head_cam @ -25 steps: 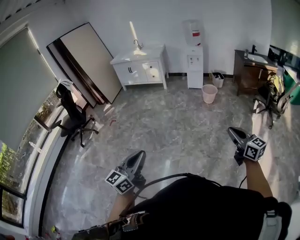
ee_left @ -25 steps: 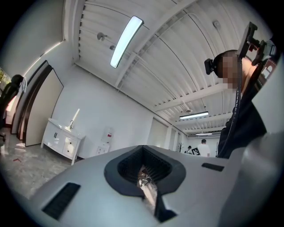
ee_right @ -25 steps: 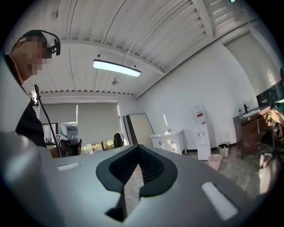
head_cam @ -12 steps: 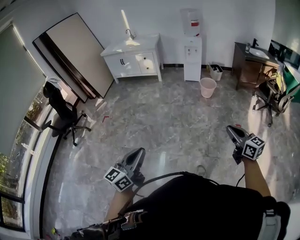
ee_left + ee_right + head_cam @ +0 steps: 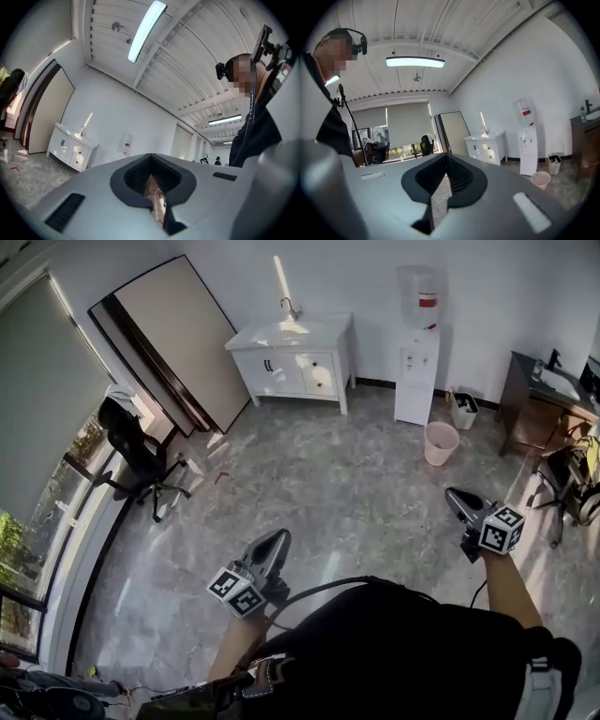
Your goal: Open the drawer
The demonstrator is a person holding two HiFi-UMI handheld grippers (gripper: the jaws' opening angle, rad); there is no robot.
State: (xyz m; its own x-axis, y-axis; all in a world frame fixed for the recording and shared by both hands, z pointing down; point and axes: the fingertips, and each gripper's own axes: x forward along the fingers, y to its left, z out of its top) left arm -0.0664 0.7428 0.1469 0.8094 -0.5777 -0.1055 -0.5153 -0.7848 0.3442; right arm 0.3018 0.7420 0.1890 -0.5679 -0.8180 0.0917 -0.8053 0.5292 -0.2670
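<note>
I hold both forearms stretched forward, grippers pointing roughly level toward the far wall. The left gripper (image 5: pixel 277 540) has its jaws pressed together on nothing, and so does the right gripper (image 5: pixel 454 496). The drawer (image 5: pixel 320 374) is in the white cabinet (image 5: pixel 281 335) against that wall, well apart from both grippers. Bare floor (image 5: pixel 328 474) lies between, with a chair (image 5: pixel 139 457) off left and a water dispenser (image 5: pixel 417 362) and a bin (image 5: pixel 441 442) to the right.

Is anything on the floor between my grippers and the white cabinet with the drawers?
Nothing visible. Bare floor runs from the left gripper and right gripper to the white cabinet. The office chair stands off to the left, the pink bucket and water dispenser to the cabinet's right.
</note>
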